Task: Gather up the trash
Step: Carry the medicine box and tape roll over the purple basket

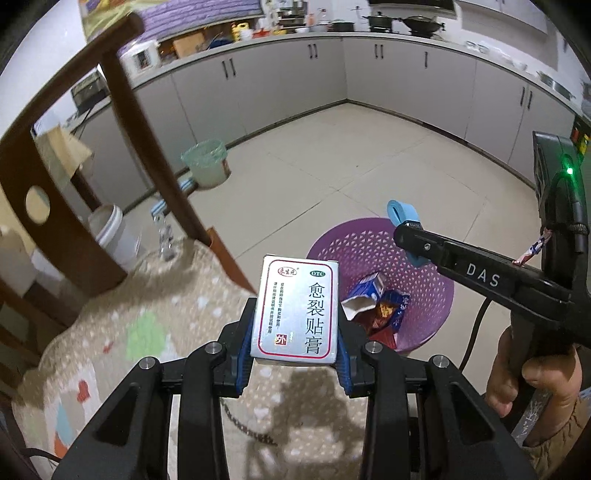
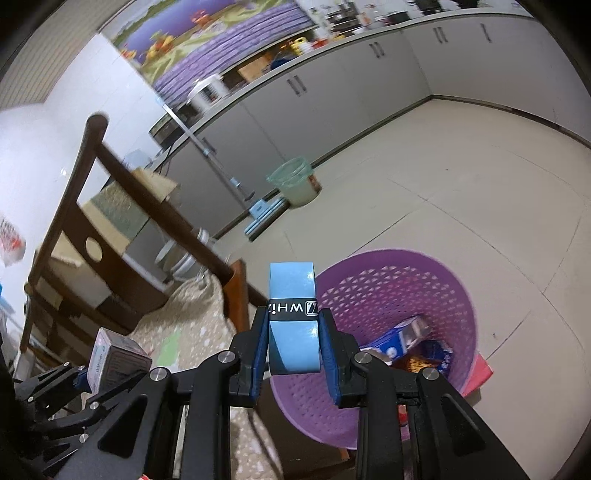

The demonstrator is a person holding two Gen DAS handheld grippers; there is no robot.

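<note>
Gripping a white medicine box (image 1: pixel 295 308) between its blue pads, the left tool (image 1: pixel 295 354) holds it flat-face-up above the edge of a cushion with a pale dotted cover (image 1: pixel 147 332), the box's red-bordered label with large Chinese characters facing the camera. Just to its right, the right tool (image 2: pixel 293 345) is clamped on a light-blue roll (image 2: pixel 293 317) banded by a black strip of lettering, and from the left wrist view that roll (image 1: pixel 400 212) shows at the tip of the long black arm marked DAS, poised over the purple basket (image 1: pixel 436 288). The person's right hand (image 1: pixel 532 376) wraps the handle at the lower right. Below both tools the purple basket (image 2: pixel 454 291), perforated with small triangles, stands on the tiled floor (image 2: pixel 480 192) and already contains a torn blue-and-white carton (image 1: pixel 364 299) and a crumpled blue and orange wrapper (image 1: pixel 391 308); something red (image 2: pixel 480 373) pokes out from beneath its far side. To the left rises a dark wooden chair back (image 1: pixel 110 155) with a round hole in it. Farther off, near the grey cabinets (image 1: pixel 369 81), stands a small bin lined with a green bag (image 1: pixel 207 162), and pots sit on the counter (image 1: pixel 406 35) above.
</note>
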